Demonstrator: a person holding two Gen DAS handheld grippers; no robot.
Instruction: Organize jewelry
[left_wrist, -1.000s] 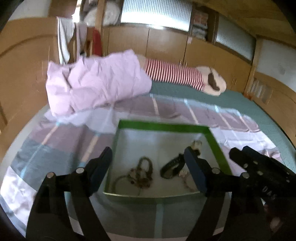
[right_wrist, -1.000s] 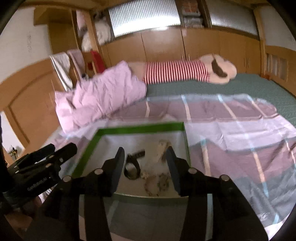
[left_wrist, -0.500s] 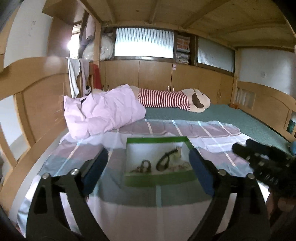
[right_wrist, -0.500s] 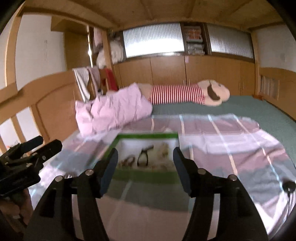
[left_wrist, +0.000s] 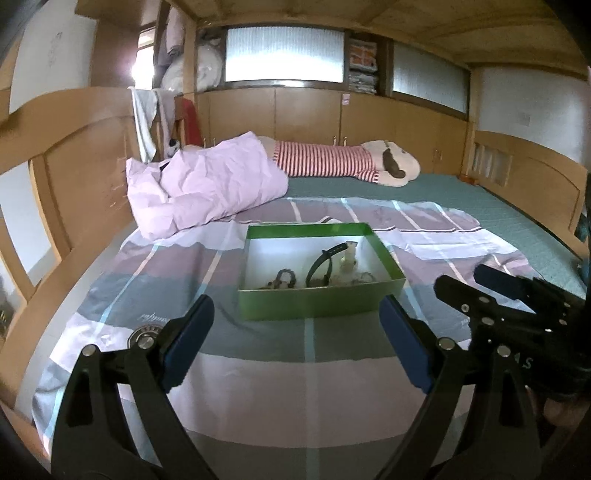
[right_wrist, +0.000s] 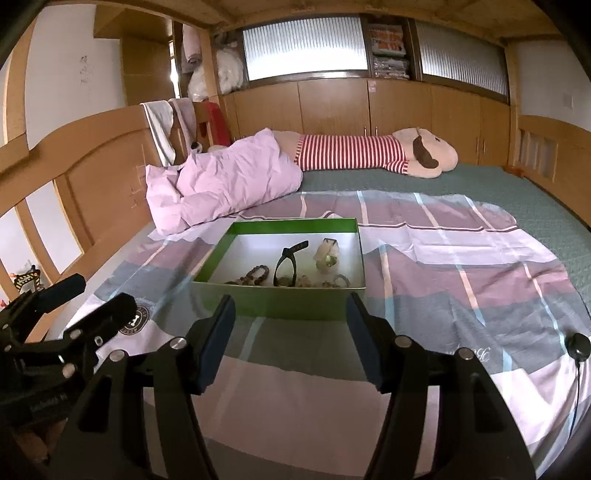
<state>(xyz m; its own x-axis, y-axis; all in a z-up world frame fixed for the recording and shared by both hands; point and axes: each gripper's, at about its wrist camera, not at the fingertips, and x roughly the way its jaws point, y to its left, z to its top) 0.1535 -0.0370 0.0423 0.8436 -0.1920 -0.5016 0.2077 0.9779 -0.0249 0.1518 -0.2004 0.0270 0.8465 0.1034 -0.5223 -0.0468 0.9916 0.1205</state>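
I hold my left gripper (left_wrist: 295, 339) wide and empty at 6 o'clock; my right gripper (right_wrist: 290, 339) stands about half open, also empty, both jaws having just been opening. Beyond them at 12 o'clock sits the green box (right_wrist: 280, 304) on the striped sheet (right_wrist: 461, 266), well apart from both. Inside lie a black watch (right_wrist: 285, 266), a bead bracelet (right_wrist: 256, 275) and a pale watch (right_wrist: 327, 254). All look light, limp and snag-prone; I'd pinch each by its band.
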